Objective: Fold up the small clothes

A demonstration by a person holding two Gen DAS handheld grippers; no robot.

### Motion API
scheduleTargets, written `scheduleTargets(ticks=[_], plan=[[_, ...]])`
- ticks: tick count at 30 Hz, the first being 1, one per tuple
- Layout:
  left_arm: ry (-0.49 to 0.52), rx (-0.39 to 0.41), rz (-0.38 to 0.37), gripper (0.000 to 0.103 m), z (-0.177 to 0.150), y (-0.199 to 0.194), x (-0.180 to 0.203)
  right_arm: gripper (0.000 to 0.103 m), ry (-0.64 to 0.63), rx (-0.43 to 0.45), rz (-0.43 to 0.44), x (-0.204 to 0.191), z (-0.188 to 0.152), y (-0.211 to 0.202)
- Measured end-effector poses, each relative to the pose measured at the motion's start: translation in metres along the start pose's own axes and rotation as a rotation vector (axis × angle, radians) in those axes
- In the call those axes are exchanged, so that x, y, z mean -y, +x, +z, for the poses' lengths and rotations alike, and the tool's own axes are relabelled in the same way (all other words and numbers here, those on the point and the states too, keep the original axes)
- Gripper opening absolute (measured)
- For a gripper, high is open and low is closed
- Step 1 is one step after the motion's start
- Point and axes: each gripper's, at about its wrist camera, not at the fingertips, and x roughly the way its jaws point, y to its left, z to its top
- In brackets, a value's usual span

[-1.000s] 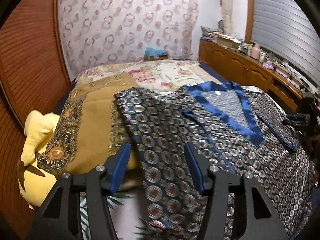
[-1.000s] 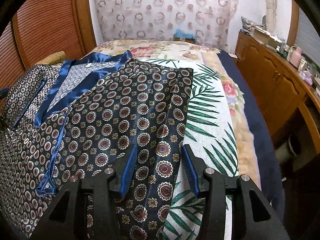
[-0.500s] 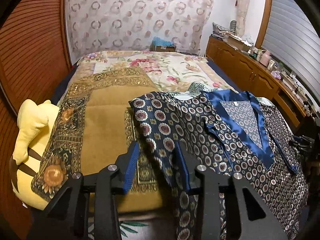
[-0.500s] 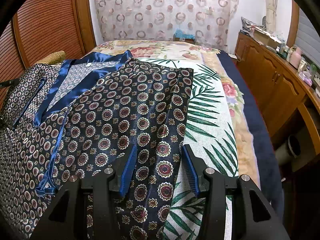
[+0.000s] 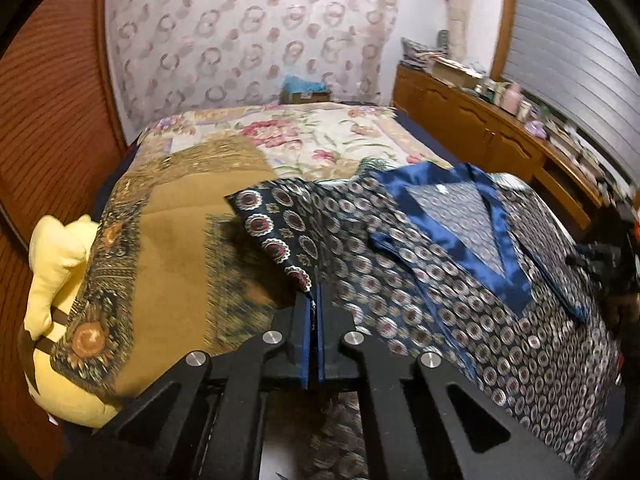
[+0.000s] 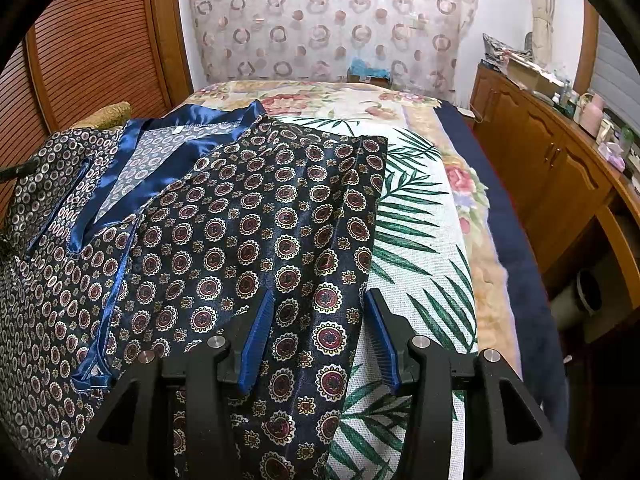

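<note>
A dark navy patterned pajama shirt (image 5: 460, 280) with a shiny blue satin collar (image 5: 496, 236) lies face up on the bed. My left gripper (image 5: 315, 304) is shut on the edge of its left sleeve (image 5: 280, 232) and holds that edge lifted off the bed. In the right wrist view the shirt (image 6: 224, 232) lies flat, its other sleeve (image 6: 316, 280) running toward the camera. My right gripper (image 6: 320, 308) is open, its blue pads on either side of that sleeve, just above it.
The bed carries a mustard patterned blanket (image 5: 172, 248), a floral cover (image 5: 312, 136) and a palm-leaf sheet (image 6: 420, 264). A yellow plush toy (image 5: 56, 272) lies at the left edge. Wooden cabinets (image 6: 560, 184) with clutter stand along the right. A slatted wooden wall (image 5: 48, 112) is at the left.
My left gripper closed on the edge of the left sleeve and lifted it. The right gripper and the sleeve under it have not moved.
</note>
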Motion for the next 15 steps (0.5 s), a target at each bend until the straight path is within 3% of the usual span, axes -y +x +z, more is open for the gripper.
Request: scheduleTargets(ticks=[15], plan=[[0.037,0.134,-0.069,0.002,-0.028,-0.049,0.039,0.05,0.0,0.0,-0.001,0.0,0.0,0.0]])
